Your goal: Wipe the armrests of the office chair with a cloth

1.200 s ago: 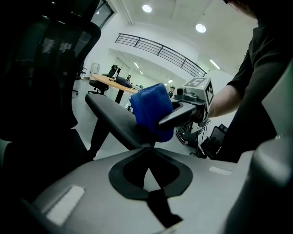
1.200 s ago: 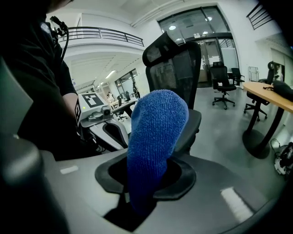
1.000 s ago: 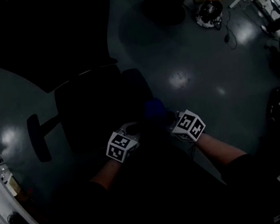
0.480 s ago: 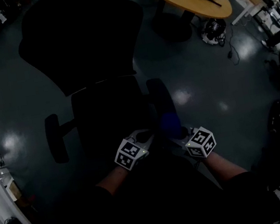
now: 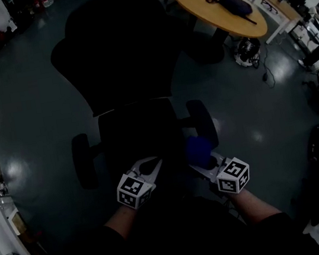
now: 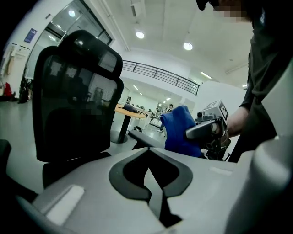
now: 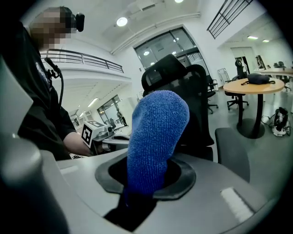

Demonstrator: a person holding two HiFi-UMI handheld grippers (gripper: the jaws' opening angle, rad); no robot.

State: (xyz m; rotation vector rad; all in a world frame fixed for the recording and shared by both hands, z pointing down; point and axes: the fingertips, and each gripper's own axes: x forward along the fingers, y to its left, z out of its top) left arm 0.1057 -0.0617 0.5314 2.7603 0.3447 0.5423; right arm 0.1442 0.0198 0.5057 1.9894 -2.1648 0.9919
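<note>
The black office chair (image 5: 118,58) stands in front of me, its back facing me across the seat. Its left armrest (image 5: 82,160) and right armrest (image 5: 202,122) flank the seat. My right gripper (image 5: 204,163) is shut on a blue cloth (image 5: 197,147), which hangs at the near end of the right armrest. In the right gripper view the cloth (image 7: 156,137) sticks up out of that gripper (image 7: 146,183), with the armrest (image 7: 231,153) just right of it. My left gripper (image 5: 149,169) is at the seat's front edge. In its own view the left gripper (image 6: 149,172) is shut and holds nothing.
A round wooden table (image 5: 215,7) with a dark bag (image 5: 232,3) on it stands behind the chair to the right. Cables and gear (image 5: 247,51) lie on the dark floor below it. Shelving (image 5: 0,239) stands at the left edge, desks at the far right.
The head view has tilted up, so more of the chair back shows and the grippers sit lower in the picture. The right gripper keeps the blue cloth near the right armrest's near end.
</note>
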